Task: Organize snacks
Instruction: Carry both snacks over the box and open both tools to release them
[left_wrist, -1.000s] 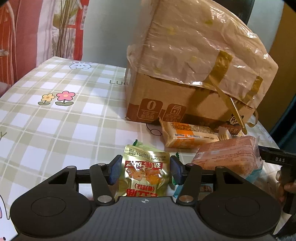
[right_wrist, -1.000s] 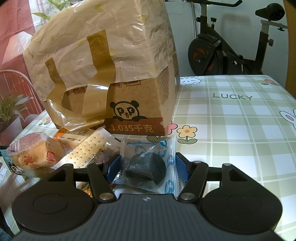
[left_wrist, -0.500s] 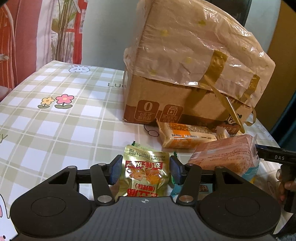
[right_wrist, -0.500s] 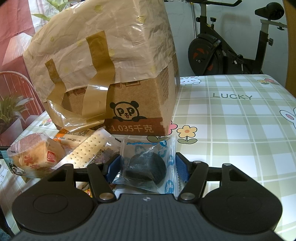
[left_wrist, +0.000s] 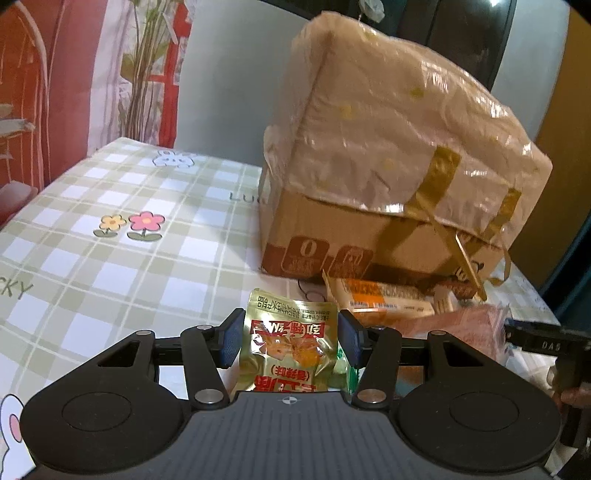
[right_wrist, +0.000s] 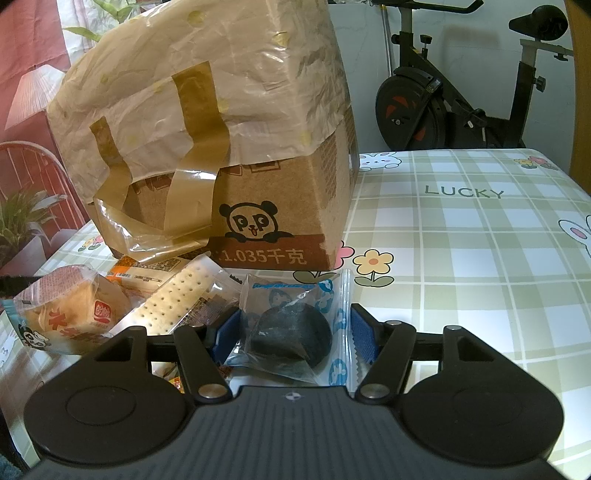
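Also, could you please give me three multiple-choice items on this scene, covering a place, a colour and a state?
1. The gold pouch is: A between the left tongs; B on the bike; C under the bread.
2. The cookie between the right tongs is: A pink; B black; C green.
3. The box is: A flattened; B bare; C draped with a plastic bag.
Answers: 1 A, both pads flank the pouch. 2 B, it shows dark through its clear wrapper. 3 C, the bag hangs over the top and sides.
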